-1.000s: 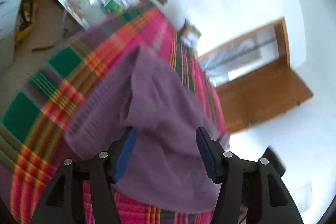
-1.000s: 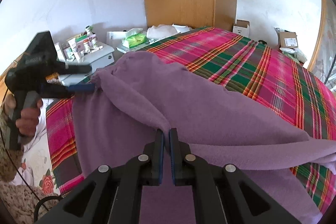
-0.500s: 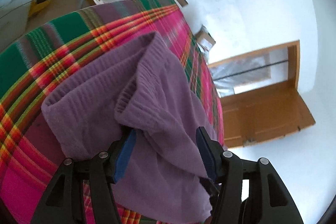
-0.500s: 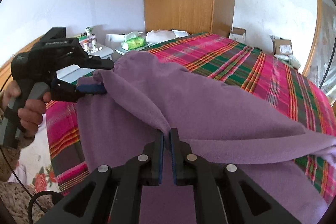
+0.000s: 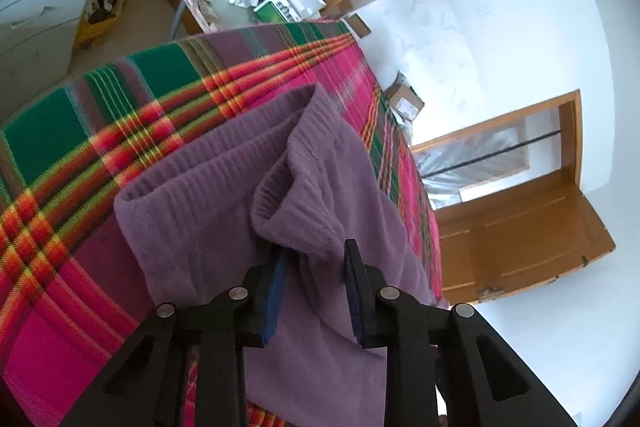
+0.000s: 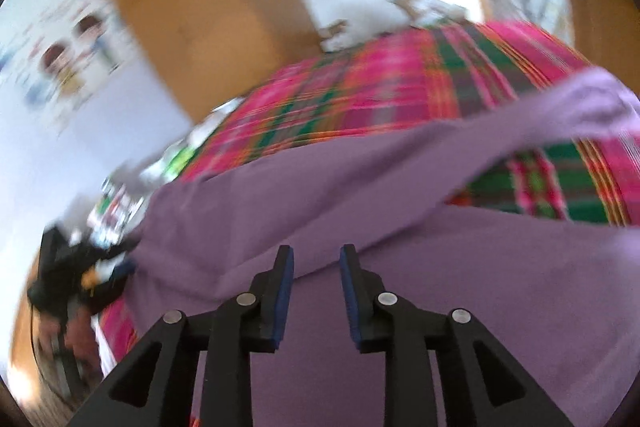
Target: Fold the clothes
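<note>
Purple sweater (image 5: 224,195) half-folded on bed (image 5: 60,131); left tongs (image 5: 316,267) wide, right tongs (image 6: 316,267) wide, empty; more folding left.

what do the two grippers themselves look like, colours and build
Both match: the left gripper and right gripper are matte black, each with two flat fingers lined with dark blue pads. Round silver pivot pins stud the black linkage arms, which have triangular cut-outs. No cables, markings or sleeves show clearly.
</note>
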`<action>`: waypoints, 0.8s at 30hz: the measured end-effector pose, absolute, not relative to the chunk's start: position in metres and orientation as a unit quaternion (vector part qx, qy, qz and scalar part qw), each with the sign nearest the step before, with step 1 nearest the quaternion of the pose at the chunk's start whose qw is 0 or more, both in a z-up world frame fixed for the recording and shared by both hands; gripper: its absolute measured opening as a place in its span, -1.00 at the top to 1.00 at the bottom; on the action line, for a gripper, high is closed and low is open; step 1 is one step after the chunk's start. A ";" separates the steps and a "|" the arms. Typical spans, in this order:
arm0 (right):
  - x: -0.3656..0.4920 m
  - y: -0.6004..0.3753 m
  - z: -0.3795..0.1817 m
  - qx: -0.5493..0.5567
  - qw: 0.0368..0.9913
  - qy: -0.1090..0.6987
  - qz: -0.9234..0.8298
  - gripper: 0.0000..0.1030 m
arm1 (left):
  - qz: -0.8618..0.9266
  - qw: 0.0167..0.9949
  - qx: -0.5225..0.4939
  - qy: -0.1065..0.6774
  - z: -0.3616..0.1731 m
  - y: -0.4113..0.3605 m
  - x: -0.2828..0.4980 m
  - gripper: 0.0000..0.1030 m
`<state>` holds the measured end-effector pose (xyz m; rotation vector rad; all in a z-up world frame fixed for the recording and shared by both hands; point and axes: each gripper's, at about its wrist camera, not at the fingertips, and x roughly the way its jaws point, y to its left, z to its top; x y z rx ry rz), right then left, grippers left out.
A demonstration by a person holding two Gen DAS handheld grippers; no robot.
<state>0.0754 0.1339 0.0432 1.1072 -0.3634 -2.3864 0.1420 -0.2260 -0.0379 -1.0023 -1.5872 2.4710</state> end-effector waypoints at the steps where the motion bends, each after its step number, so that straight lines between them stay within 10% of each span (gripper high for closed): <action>1: 0.071 0.139 0.043 0.406 0.234 -0.147 -0.871 0.37 | 0.795 0.020 -0.325 -0.512 -0.039 -0.227 0.142 0.47; 24: -0.003 0.126 0.041 0.478 0.067 -0.141 -0.864 0.26 | 0.785 0.019 -0.355 -0.507 -0.049 -0.232 0.131 0.46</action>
